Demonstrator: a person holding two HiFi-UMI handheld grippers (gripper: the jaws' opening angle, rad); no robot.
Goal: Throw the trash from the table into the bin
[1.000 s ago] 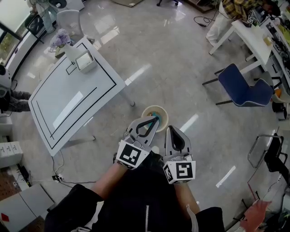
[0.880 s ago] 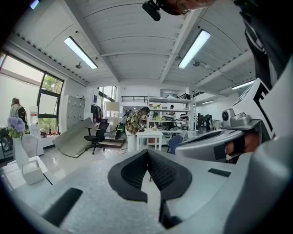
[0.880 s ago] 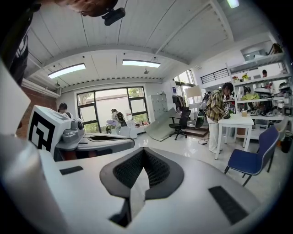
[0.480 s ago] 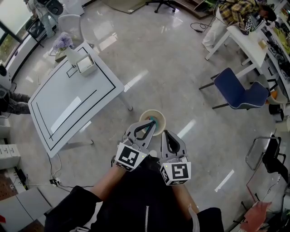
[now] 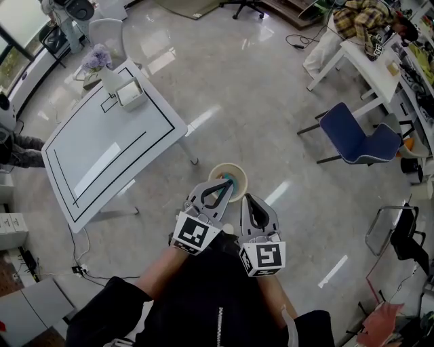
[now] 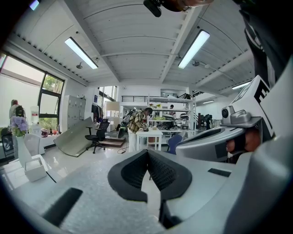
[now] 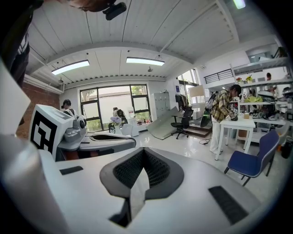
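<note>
On the floor just ahead of me stands a round cream bin (image 5: pixel 239 170) with something teal showing inside. My left gripper (image 5: pixel 230 181) hangs over its near rim, jaws shut and empty; in its own view the left gripper's (image 6: pixel 147 153) black pads meet with nothing between them. To its right, short of the bin, the right gripper (image 5: pixel 249 200) is also shut and empty, and its own view shows the right gripper (image 7: pixel 144 154) with pads together. The white table (image 5: pixel 115 146) with black outlines stands to the left, its marked area bare.
A white box (image 5: pixel 129 93) and a vase of flowers (image 5: pixel 98 62) sit at the table's far corner. A blue chair (image 5: pixel 356 139) and a white desk (image 5: pixel 369 57), with a person (image 5: pixel 352 17) at it, stand to the right. Glossy floor surrounds the bin.
The right gripper has drifted slightly left, closer to the left one. Both stay shut, and the left gripper holds its place over the bin.
</note>
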